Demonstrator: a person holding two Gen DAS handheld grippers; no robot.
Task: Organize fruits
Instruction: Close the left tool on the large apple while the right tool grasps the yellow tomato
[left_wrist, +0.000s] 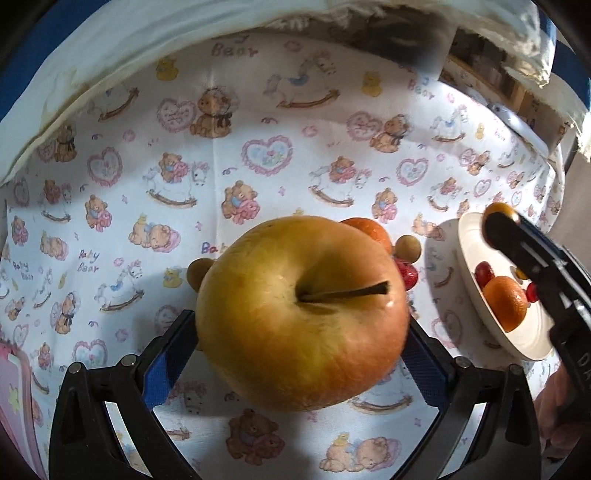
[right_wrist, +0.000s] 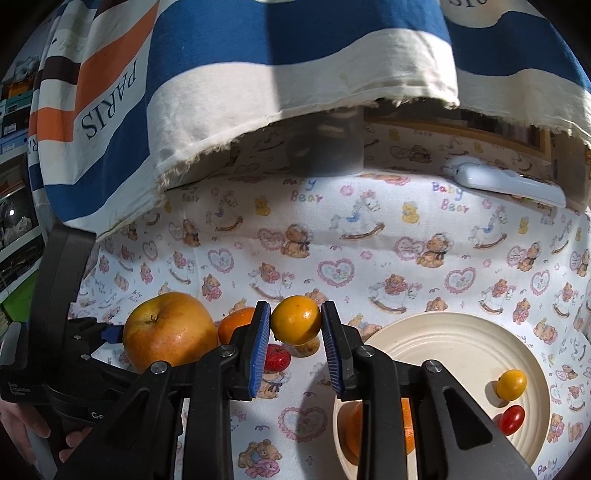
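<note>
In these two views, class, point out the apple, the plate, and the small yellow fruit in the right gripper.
apple (left_wrist: 295, 314), left wrist view, skin near stem.
plate (right_wrist: 443, 339), right wrist view, bare ribbed floor.
small yellow fruit (right_wrist: 295, 319), right wrist view, front skin.

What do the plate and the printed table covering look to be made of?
Plate: probably glazed ceramic or melamine; cream, smooth, with concentric ridges and a soft sheen. I can't tell which.
Table covering: looks like thin woven cotton; matte, with fold creases and a printed bear-and-heart pattern.
</note>
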